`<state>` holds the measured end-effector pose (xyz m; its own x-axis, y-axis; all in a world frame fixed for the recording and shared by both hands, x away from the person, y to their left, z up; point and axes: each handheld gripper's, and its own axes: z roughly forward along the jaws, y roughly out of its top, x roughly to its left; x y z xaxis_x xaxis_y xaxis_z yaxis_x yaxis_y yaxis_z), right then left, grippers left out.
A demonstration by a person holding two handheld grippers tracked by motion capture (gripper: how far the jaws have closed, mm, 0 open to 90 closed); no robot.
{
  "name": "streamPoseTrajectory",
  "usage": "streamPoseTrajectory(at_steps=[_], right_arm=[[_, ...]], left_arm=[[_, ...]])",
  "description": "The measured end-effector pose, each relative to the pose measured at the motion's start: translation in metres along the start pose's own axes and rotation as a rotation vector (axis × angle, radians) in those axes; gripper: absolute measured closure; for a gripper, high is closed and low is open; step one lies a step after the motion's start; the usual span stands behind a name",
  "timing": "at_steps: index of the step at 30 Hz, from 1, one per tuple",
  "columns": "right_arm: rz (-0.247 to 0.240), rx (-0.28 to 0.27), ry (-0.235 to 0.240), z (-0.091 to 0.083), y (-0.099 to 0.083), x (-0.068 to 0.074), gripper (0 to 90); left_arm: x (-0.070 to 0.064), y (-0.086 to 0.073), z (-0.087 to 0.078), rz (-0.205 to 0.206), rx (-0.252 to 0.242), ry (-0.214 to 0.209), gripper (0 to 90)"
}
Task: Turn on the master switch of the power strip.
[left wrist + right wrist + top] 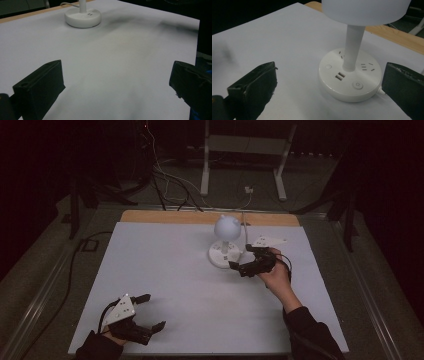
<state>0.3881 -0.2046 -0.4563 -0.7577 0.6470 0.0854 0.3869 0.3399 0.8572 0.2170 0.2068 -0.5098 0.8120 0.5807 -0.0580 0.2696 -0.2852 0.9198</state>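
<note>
A small white desk lamp with a round head stands at the back middle of the white table sheet. Its round base carries sockets, two USB ports and a power button. My right gripper is open just right of that base, jaws pointing at it, nothing between them. My left gripper rests open near the front left edge of the sheet, jaws wide apart over bare paper. The lamp base appears far ahead in the left gripper view.
A white cable runs from the lamp back over the wooden table edge. Behind the table are a white stand frame and loose cords on the floor. A metal rail runs along the left side.
</note>
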Motion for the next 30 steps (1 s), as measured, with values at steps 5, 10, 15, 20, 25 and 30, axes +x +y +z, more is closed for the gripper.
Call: streamPoseTrajectory(at_steps=[5, 10, 15, 20, 25, 30], right_arm=[[-0.020, 0.028, -0.008, 0.010, 0.000, -0.005, 0.0], [-0.033, 0.055, -0.017, 0.020, -0.002, -0.009, 0.0], [-0.036, 0.056, -0.019, 0.028, -0.002, -0.014, 0.0], [-0.057, 0.055, -0.030, 0.034, -0.004, -0.019, 0.0], [-0.101, 0.022, -0.011, 0.036, -0.005, -0.023, 0.0], [-0.131, 0.017, -0.001, 0.038, -0.005, -0.025, 0.0]], left_arm=[[-0.001, 0.000, 0.000, -0.001, -0.002, 0.000, 0.1], [-0.001, 0.000, 0.000, -0.001, -0.002, 0.002, 0.1], [-0.001, 0.000, 0.000, 0.000, -0.002, 0.001, 0.1], [-0.001, 0.000, 0.000, 0.006, 0.002, 0.004, 0.1], [-0.002, 0.000, 0.000, 0.005, 0.001, 0.003, 0.1], [-0.001, 0.000, 0.000, 0.003, -0.001, 0.004, 0.1]])
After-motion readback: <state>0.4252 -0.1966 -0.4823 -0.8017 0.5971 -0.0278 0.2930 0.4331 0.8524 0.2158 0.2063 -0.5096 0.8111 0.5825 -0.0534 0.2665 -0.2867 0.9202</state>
